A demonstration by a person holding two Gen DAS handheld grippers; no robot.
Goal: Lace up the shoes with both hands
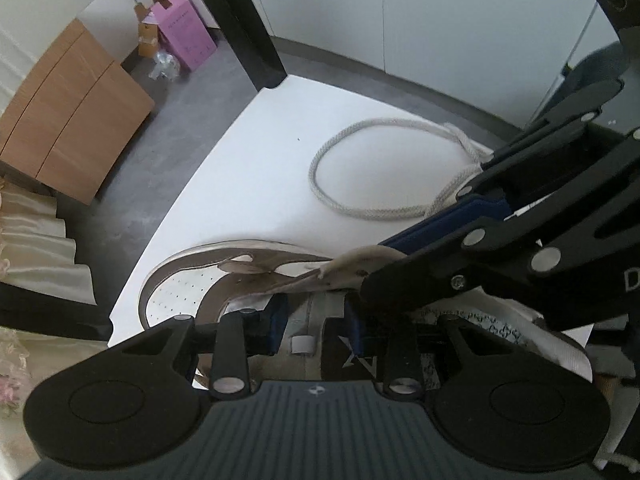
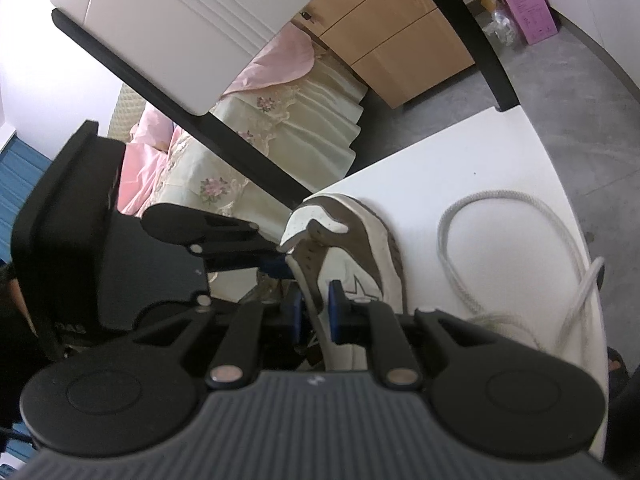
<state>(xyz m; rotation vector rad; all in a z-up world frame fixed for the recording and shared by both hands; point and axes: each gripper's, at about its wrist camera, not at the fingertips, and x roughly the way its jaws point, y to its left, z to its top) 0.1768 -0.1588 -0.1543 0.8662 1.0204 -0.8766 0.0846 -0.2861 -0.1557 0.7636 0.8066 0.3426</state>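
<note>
Right wrist: brown-and-white shoe (image 2: pixel 360 248), unlaced

Both grippers: black linkage arms, silver rivets, blue finger pads (image 2: pixel 335 312), ribbed grey base

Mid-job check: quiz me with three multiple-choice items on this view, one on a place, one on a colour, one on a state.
1. Lace versus shoe: A inside it; B looped on the table beside it; C draped over it.
2. Shoe colours: A red, black; B brown, white; C all blue.
3. Right gripper: A open, clear of everything; B shut on the lace; C shut on the shoe.
B: it lies looped on the table. B: brown panels over white. C: its fingers pinch the shoe's upper edge.
</note>
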